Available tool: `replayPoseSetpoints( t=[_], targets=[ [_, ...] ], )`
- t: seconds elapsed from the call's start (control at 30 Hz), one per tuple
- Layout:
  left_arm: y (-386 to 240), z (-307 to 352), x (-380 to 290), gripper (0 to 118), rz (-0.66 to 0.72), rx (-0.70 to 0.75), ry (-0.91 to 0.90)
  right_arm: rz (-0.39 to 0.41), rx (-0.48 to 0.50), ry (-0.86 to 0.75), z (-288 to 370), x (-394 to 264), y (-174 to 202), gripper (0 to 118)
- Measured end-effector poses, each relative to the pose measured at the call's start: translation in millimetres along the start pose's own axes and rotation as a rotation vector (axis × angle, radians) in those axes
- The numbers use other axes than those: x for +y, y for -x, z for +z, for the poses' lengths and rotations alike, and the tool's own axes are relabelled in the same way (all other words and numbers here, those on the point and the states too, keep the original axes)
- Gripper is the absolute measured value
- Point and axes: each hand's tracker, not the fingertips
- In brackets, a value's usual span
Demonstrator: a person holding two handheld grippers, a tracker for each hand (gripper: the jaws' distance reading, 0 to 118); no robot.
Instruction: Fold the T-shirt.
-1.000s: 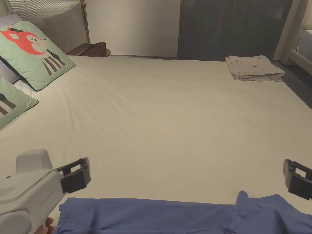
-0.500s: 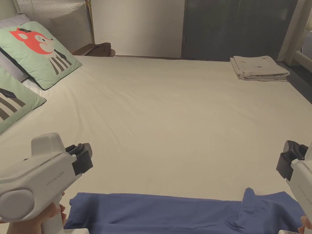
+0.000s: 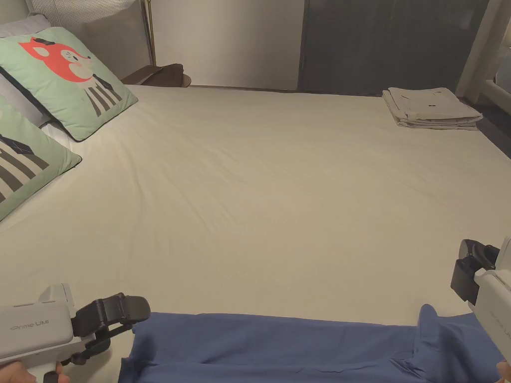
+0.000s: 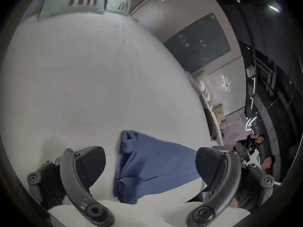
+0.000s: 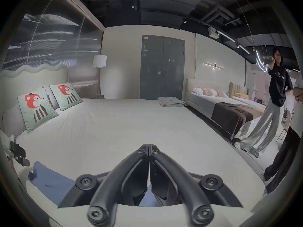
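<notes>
T-shirt [image 3: 279,344]: blue, lying as a long band along the near edge of the bed [image 3: 279,199], ready for folding.
Left claw [image 4: 150,166]: jaws wide apart, empty, lined up on the shirt's end, likely to grab it.
Right claw [image 5: 148,150]: jaws closed together, gripping nothing, above the shirt's other end.
Folded pile [image 3: 431,107]: far corner, well apart.

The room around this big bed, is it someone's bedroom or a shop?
Probably a furniture showroom, not a home: several made-up beds stand in a row, track lights hang from an open black ceiling, and people stand about.
</notes>
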Motion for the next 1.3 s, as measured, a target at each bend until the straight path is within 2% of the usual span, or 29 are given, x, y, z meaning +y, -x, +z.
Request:
replayPoseSetpoints(
  t=[0.03,0.2,0.4,0.5,0.53,0.57,0.6,0.63,0.67,0.7,0.77,0.93,0.97,1.03,1.1,1.3],
  targets=[
    [-35.6,0.7,-25.0,110,0.010,0.009,0.010,0.007,0.000,0.002,-0.2,-0.6,2.9,0],
    [-32.3,-27.3,-40.3,109,0.049,-0.054,0.081,0.030,0.011,0.012,2.7,0.7,17.6,0],
    [-56.6,-44.3,-50.7,109,0.112,-0.173,0.110,0.040,0.019,0.010,3.4,3.1,27.9,0],
    [-44.6,-45.5,-41.6,106,0.091,-0.170,0.124,0.042,0.031,0.010,4.6,4.2,32.1,0],
    [-46.0,-45.5,-42.1,100,0.086,-0.171,0.124,0.046,0.033,0.011,4.3,4.0,33.6,0],
    [-43.0,-43.6,-38.2,88,0.086,-0.167,0.123,0.047,0.035,0.011,4.3,3.7,34.4,0],
    [-41.9,-42.9,-37.7,69,0.090,-0.149,0.114,0.047,0.039,0.011,3.6,3.2,32.8,0],
    [-39.9,-42.6,-37.4,39,0.098,-0.101,0.105,0.046,0.043,0.012,3.3,2.9,33.1,0],
    [-37.3,-42.9,-37.7,18,0.094,-0.041,0.101,0.045,0.044,0.014,2.9,2.4,33.5,0],
    [-35.0,-41.9,-38.0,11,0.093,-0.005,0.106,0.044,0.045,0.015,2.6,1.8,34.0,0],
    [-27.1,-36.6,-40.0,9,0.165,-0.108,0.114,0.042,0.046,0.018,0.7,-3.5,31.5,0],
    [-3.3,-23.8,-23.4,5,0.143,-0.085,0.097,0.042,0.041,0.018,0.9,-0.7,29.9,0],
    [-23.0,-21.7,-25.9,5,0.142,-0.075,0.091,0.041,0.040,0.017,0.8,-0.1,29.2,0],
    [-19.3,-10.7,-20.3,4,0.150,-0.060,0.073,0.038,0.037,0.010,4.3,2.0,30.1,0],
    [10.7,20.2,-10.1,4,0.175,-0.037,0.033,0.036,0.034,0.005,5.2,3.2,29.5,0],
    [24.2,61.7,5.2,4,0.194,0.057,-0.064,0.031,0.049,-0.001,5.0,3.9,32.2,0]
  ],
)
